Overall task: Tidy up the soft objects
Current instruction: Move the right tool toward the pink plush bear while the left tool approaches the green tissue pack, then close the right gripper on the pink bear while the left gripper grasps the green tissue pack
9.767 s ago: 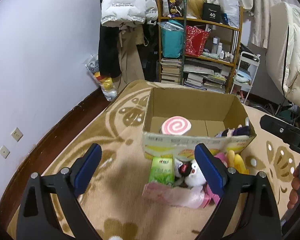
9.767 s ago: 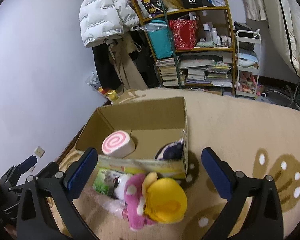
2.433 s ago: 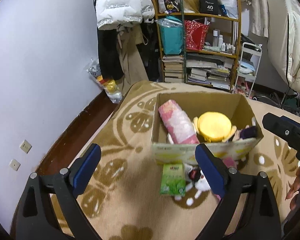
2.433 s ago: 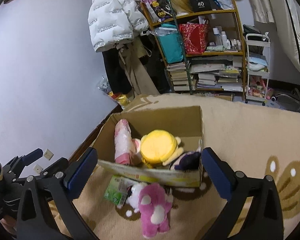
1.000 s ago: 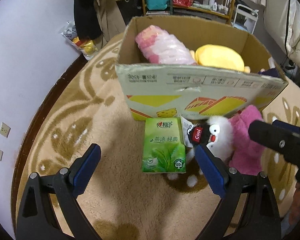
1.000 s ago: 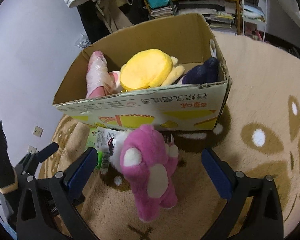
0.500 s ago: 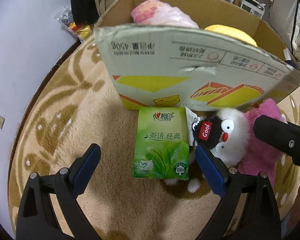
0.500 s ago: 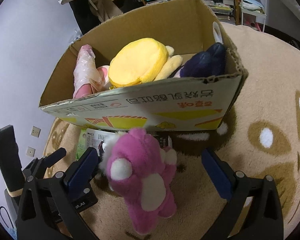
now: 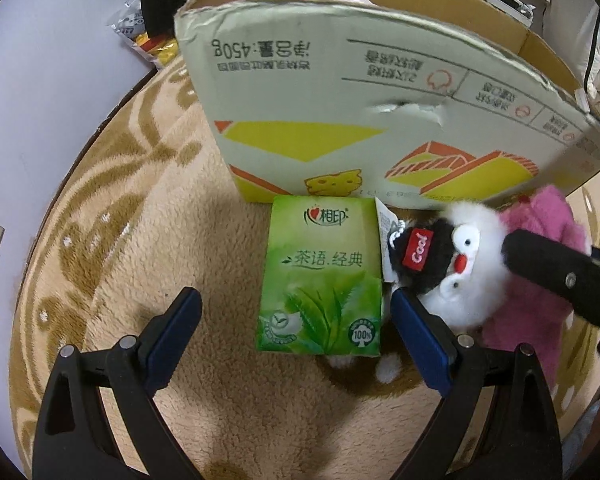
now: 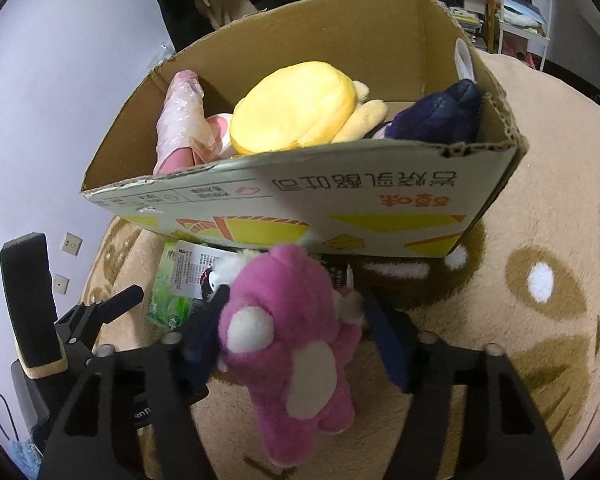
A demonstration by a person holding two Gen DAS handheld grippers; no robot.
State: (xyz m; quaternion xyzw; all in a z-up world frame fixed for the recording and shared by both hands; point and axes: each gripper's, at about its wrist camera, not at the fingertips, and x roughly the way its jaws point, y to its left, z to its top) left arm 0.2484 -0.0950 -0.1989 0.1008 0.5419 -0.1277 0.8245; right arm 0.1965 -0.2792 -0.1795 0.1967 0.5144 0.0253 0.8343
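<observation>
Several soft toys are already held in the cardboard box (image 10: 380, 208). The pink plush (image 10: 288, 332) is being closed upon by the right gripper (image 10: 290, 320); the green tissue pack (image 9: 320, 276) lies between the wide-open left gripper (image 9: 292, 320).

The left hand-held gripper (image 9: 296, 320) points steeply downward, its blue-padded black jaws spread wide, gripping nothing. The right hand-held gripper (image 10: 288, 320) also tilts steeply down, its jaws closing with a pink plush bear (image 10: 292, 344) between them.
</observation>
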